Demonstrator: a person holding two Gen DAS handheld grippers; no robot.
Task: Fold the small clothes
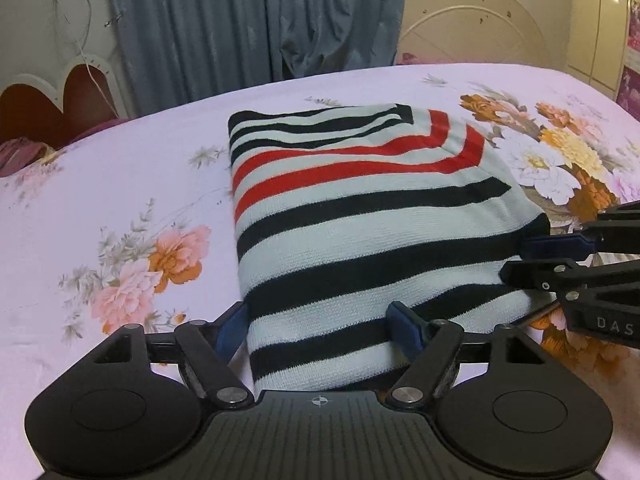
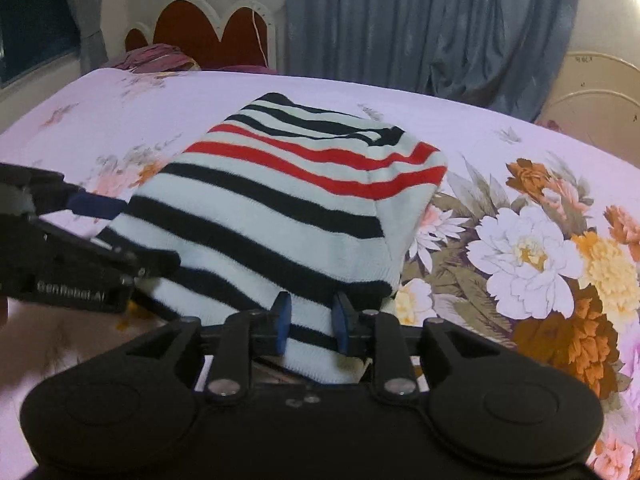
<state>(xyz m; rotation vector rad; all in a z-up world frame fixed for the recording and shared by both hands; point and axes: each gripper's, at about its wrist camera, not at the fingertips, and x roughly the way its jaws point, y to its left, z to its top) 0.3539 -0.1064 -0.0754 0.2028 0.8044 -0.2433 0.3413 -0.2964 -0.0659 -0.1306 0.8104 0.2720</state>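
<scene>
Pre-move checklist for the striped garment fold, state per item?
1. Left tongs astride near hem of striped sweater: ok, jaws wide with fabric between.
2. Left grip closed on fabric: not ok, pads apart.
3. Right tongs on near hem: ok, fabric between pads.
4. Right grip firm: cannot tell.
5. Sweater folded flat on floral bedsheet: ok.
6. Tongs apart from each other: ok.

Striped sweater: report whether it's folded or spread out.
Folded. The striped sweater lies as a compact rectangle on the bed, a layer doubled over its far end.
</scene>
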